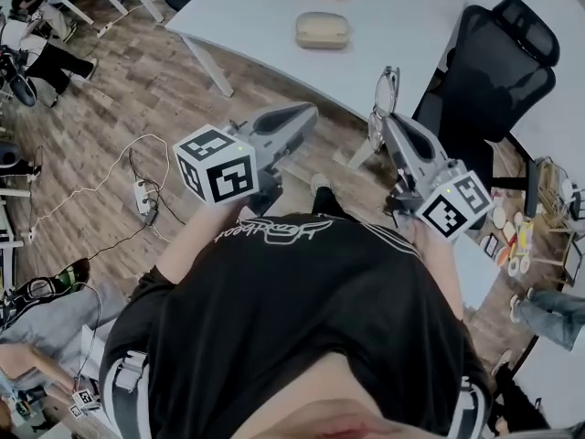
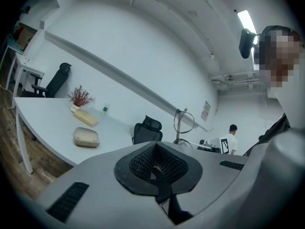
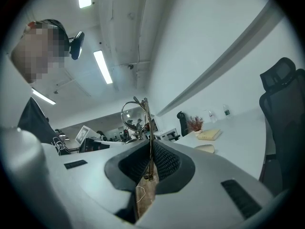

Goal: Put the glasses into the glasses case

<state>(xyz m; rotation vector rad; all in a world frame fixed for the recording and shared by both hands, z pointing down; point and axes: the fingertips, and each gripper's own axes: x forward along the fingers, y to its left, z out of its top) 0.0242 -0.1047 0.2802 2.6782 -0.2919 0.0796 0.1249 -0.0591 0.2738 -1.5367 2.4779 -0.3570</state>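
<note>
Trainee: Glasses [image 1: 388,90] first, from the head view. Where are they sitting?
Mentor: The right claw [image 1: 385,123] is pinching them upright in the air, short of the worktop's [image 1: 274,12] near edge. The glasses case [image 1: 322,29] is lying a little in from that edge, looking shut, so I judge the carry is under way. The shirt print [image 1: 272,231] is showing upside down and I am not making it out.
Trainee: And the left gripper view?
Mentor: The left claw [image 2: 155,168] is pressing its pads together on nothing. I judge it is being spared for the case lid. A wall notice [image 2: 206,110] is hanging there, too small to read.
Trainee: The right gripper view?
Mentor: The jaws are clamping one temple, narrow, with the lenses standing clear above, probably to avoid smudging.
</note>
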